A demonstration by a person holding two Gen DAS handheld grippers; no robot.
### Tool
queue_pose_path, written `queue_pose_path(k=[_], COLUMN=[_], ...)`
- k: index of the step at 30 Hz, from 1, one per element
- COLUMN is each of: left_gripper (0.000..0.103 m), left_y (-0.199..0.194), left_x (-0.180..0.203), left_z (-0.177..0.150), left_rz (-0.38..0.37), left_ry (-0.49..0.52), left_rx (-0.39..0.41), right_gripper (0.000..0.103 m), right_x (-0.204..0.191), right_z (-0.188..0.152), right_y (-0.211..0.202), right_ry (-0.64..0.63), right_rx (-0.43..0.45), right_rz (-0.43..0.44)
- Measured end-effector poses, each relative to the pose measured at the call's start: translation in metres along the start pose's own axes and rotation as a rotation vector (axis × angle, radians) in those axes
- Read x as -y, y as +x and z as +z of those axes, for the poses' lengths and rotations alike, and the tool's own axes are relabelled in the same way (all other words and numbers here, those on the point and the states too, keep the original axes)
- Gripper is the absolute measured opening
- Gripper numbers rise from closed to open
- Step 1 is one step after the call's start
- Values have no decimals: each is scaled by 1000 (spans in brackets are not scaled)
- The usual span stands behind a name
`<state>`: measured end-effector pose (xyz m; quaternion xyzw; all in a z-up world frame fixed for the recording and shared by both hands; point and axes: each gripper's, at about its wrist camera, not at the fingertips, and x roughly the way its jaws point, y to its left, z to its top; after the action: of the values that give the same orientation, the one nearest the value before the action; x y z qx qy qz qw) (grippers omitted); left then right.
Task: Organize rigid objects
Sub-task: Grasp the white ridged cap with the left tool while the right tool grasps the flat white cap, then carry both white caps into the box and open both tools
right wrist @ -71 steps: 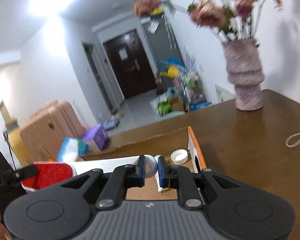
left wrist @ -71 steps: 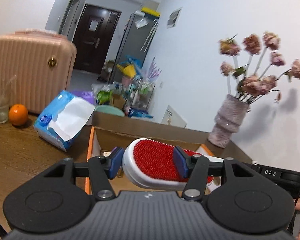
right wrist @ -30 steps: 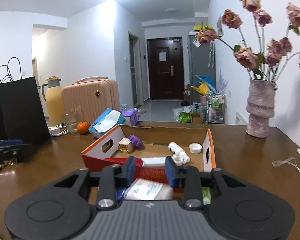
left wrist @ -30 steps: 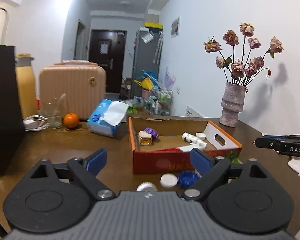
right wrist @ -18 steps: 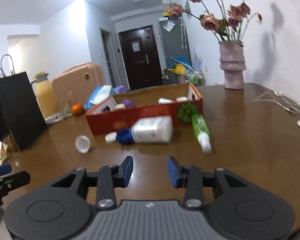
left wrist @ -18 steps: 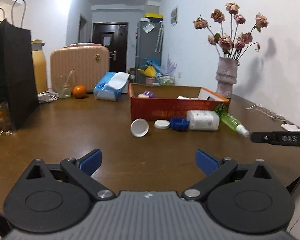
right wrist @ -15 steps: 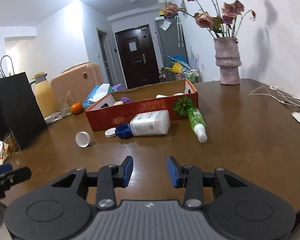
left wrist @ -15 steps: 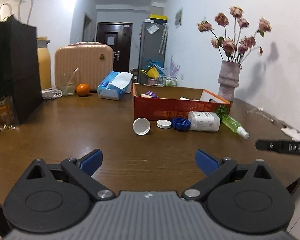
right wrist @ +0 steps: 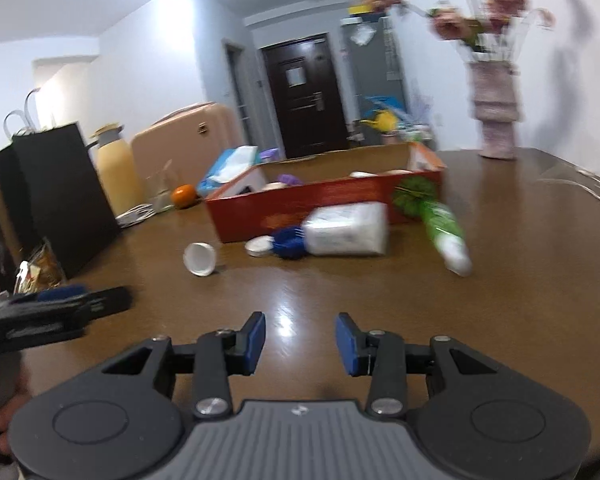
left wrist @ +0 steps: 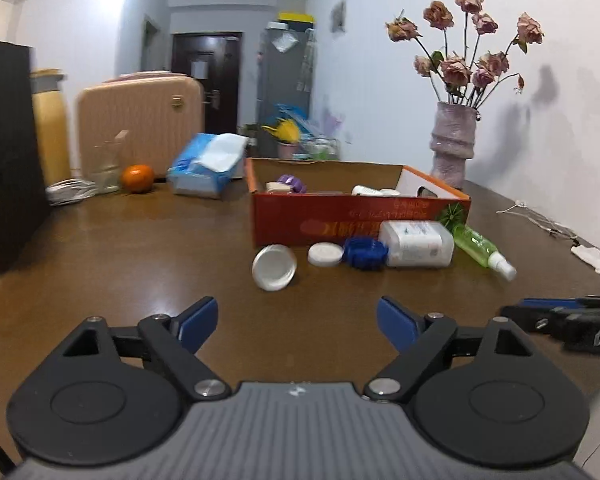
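While your left hand-held gripper point(left wrist: 298, 322) hovers low over the brown table point(left wrist: 140, 248), its blue pads point(left wrist: 198, 322) are spread wide with nothing between them. Looking from left to right in the left wrist view, a black bag point(left wrist: 8, 160) stands at the table's edge, then a yellow flask point(left wrist: 50, 124), a coil of white cable point(left wrist: 70, 192), a clear glass point(left wrist: 106, 168) and an orange point(left wrist: 137, 178), with a blue tissue pack point(left wrist: 206, 168) just past it. Next comes the red cardboard box point(left wrist: 320, 220), holding a purple cap point(left wrist: 290, 182) and a few small white items. In front of the box, on the table, a white lid point(left wrist: 274, 267) is tipped on its edge, a flat white cap point(left wrist: 325, 254) lies beside it, and a blue cap point(left wrist: 364, 253) touches a white bottle point(left wrist: 418, 243) lying on its side. A green spray bottle point(left wrist: 480, 248) lies just to the right. Further right stands a vase of dried roses point(left wrist: 454, 148). Your right hand-held gripper point(right wrist: 300, 344) is parted too, empty, well short of the objects.
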<state>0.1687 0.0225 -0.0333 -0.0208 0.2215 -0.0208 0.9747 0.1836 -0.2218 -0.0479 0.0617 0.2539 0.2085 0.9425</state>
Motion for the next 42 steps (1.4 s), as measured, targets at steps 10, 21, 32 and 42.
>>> queue_pose_path(k=[10,21,32,42], left_gripper=[85,41,41,41], left_y=[118,145,131,60], left_x=[-21,-33,-37,-27], left_z=[34,29,34,42], left_rz=[-1,-66,-45,-41], left_ry=[58,25,-17,-55], left_rx=[-138,-186,-154,-67], right_gripper=[38,56,39,38], right_x=[-31,-38,-37,-57], right_z=[87,111,106,124], right_y=[119,233,244,164], right_ry=[-198,-367,-402,-421], right_rx=[-62,-289,-342,-167], right_rz=[94,156,166,151])
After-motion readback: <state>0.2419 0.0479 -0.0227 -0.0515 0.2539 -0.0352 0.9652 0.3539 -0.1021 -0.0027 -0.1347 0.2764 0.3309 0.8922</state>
